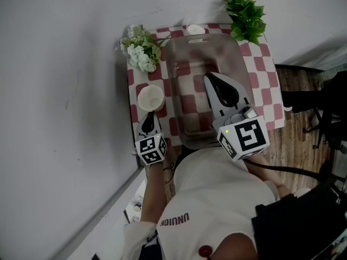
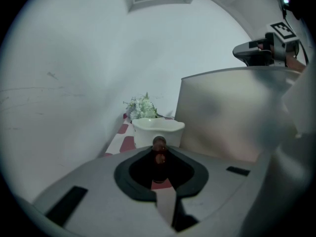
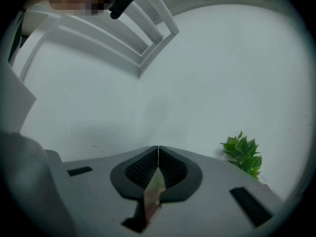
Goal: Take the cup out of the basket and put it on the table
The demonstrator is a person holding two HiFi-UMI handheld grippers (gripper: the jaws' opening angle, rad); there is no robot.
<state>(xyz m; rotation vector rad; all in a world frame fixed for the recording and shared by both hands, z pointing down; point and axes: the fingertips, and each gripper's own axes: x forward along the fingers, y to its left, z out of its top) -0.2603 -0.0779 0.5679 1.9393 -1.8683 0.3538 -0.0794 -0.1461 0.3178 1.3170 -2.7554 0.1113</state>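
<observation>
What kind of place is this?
Probably a room indoors, perhaps a home-like corner: a checked tablecloth lies next to a plain white wall, white flowers and a green plant sit on it, and the floor is wooden.

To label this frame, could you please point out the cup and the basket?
cup [image 1: 150,98]: head view, on its open inside.
basket [image 1: 217,45]: head view, on its far wall.

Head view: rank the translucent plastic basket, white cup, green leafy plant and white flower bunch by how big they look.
Largest: translucent plastic basket, clearly.
Next: green leafy plant and white flower bunch look about equal, so I won't rank them.
Smallest: white cup.
</observation>
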